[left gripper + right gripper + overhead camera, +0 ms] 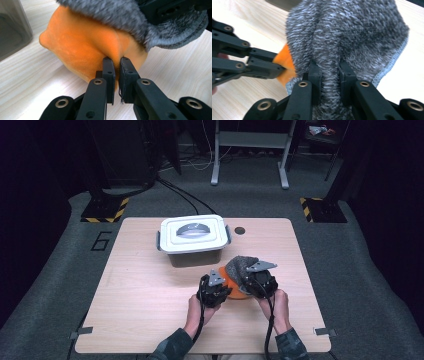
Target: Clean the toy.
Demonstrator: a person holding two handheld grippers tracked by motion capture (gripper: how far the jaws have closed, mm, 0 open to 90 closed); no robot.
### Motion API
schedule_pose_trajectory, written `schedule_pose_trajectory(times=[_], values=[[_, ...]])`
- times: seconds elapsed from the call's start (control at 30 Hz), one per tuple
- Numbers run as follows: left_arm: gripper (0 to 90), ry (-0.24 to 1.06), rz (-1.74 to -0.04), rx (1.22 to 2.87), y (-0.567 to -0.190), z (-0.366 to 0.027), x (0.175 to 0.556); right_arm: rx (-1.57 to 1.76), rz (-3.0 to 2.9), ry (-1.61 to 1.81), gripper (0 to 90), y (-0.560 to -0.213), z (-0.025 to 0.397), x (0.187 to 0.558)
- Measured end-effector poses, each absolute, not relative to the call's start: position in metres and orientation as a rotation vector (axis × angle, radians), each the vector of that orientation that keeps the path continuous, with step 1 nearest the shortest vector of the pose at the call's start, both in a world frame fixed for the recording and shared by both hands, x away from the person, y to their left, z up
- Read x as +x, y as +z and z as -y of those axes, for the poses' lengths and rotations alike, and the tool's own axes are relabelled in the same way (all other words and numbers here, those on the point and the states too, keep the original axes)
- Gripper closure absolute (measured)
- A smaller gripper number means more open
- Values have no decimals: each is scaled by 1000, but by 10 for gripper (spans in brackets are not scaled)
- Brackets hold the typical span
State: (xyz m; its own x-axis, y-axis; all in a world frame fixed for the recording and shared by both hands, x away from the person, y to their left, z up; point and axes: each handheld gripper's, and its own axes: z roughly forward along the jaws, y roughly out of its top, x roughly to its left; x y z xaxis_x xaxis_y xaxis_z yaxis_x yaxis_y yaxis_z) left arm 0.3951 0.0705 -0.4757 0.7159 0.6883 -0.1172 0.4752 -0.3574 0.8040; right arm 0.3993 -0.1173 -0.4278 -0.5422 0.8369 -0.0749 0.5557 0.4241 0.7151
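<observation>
the left gripper [116,62] jaws pinch a soft, smooth orange fleece cloth [82,45], while the right gripper [329,67] jaws clamp a fuzzy grey knitted cloth [352,32] above the pale wooden tabletop [150,285].

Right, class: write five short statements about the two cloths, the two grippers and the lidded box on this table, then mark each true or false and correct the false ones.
1. The left gripper pinches the orange cloth. True.
2. The right gripper is open and holds nothing. False: its jaws are shut on a fold of the grey cloth.
3. The grey cloth lies over the orange cloth. True.
4. The box has its lid off. False: the white lid is on.
5. The box stands between the person and the cloths. False: it stands beyond them.
</observation>
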Motion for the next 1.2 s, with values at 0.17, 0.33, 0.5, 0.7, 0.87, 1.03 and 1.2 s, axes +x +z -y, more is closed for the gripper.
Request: schedule_pose_trajectory(times=[0.17,0.33,0.5,0.7,0.87,1.03,1.2], values=[[840,283,-901,2009,-476,-73,398,1234,-2237,890,759,-429,131,403],[839,283,-905,2010,-477,-74,397,1306,-2206,860,757,-434,145,409],[839,282,-913,2012,-479,-75,397,1411,-2184,823,756,-448,165,418],[839,267,-931,2003,-482,-79,399,1482,-2218,759,755,-475,180,430],[838,274,-928,1993,-481,-80,400,1506,-2175,804,756,-472,187,424],[838,272,-918,1979,-483,-81,399,1444,-2133,868,755,-444,187,411],[836,275,-903,1992,-482,-80,399,1305,-2149,944,754,-417,164,397]])
